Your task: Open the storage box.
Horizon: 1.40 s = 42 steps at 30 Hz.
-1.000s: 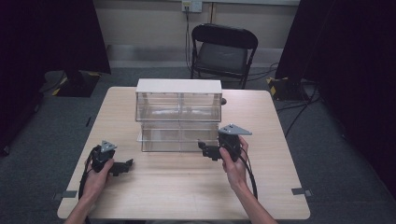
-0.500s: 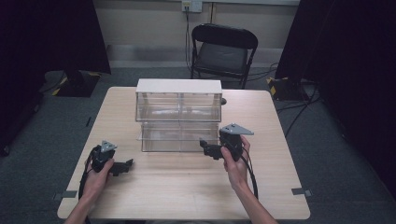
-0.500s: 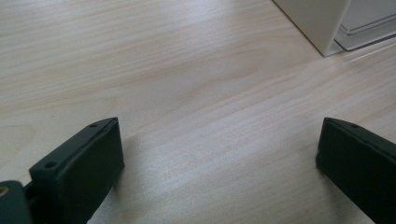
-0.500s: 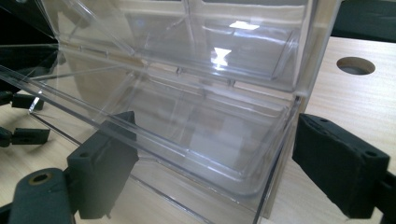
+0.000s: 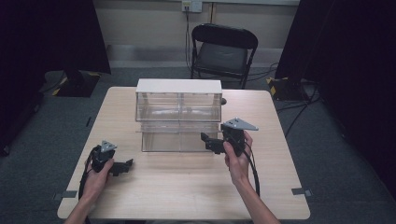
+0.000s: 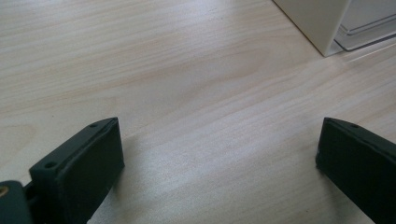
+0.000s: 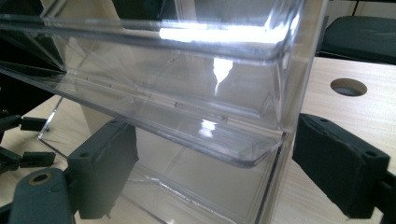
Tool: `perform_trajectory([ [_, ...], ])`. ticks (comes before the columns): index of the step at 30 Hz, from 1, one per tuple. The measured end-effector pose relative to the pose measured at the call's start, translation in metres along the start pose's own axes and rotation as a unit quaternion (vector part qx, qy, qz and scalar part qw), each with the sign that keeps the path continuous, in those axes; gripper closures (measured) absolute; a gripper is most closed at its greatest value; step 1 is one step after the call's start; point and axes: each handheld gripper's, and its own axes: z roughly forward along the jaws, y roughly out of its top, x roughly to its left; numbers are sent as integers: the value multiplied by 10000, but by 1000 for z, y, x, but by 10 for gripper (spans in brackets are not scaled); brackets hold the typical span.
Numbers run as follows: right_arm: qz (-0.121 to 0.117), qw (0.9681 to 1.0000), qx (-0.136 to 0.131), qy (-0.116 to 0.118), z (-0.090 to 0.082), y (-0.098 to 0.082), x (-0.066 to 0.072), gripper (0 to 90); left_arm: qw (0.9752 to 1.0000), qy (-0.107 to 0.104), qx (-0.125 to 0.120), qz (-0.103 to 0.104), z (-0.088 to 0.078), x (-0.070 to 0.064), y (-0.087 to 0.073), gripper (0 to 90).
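The clear plastic drawer (image 5: 180,136) is the thing you are working on: it is the lower drawer of the white-topped drawer cabinet (image 5: 179,87) at the middle of the table (image 5: 187,186), and it stands partly pulled out toward you, its front ahead of the cabinet's face. Your right gripper (image 5: 209,141) sits at the drawer's right front corner, and in the right gripper view (image 7: 205,182) the jaws are spread wide with one on each side of the drawer's end wall, the moulded lip (image 7: 247,151) between them; nothing is pinched yet, so this looks like a line-up for a grip on that corner to slide the drawer. Taking it by the corner makes sense, since the lip gives the pads an edge to bear on. Your left gripper (image 5: 122,166) rests low on the table, well to the left and in front of the cabinet, jaws wide and empty over bare wood (image 6: 219,154), parked clear of the drawer's travel. Beyond the cabinet stands a folding chair (image 5: 223,51).
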Motion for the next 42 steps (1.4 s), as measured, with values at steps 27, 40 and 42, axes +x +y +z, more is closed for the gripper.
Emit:
perform_trajectory([
  [27,206,9993,-309,-66,-2,5,-4,131,10000,-1,-2,-4,0,0,0,3],
  [40,232,9992,-336,-56,-2,4,-5,130,10000,-2,-2,-3,0,0,0,3],
  [42,239,9991,-346,-66,-2,3,-4,130,10000,-1,0,-3,0,0,0,3],
])
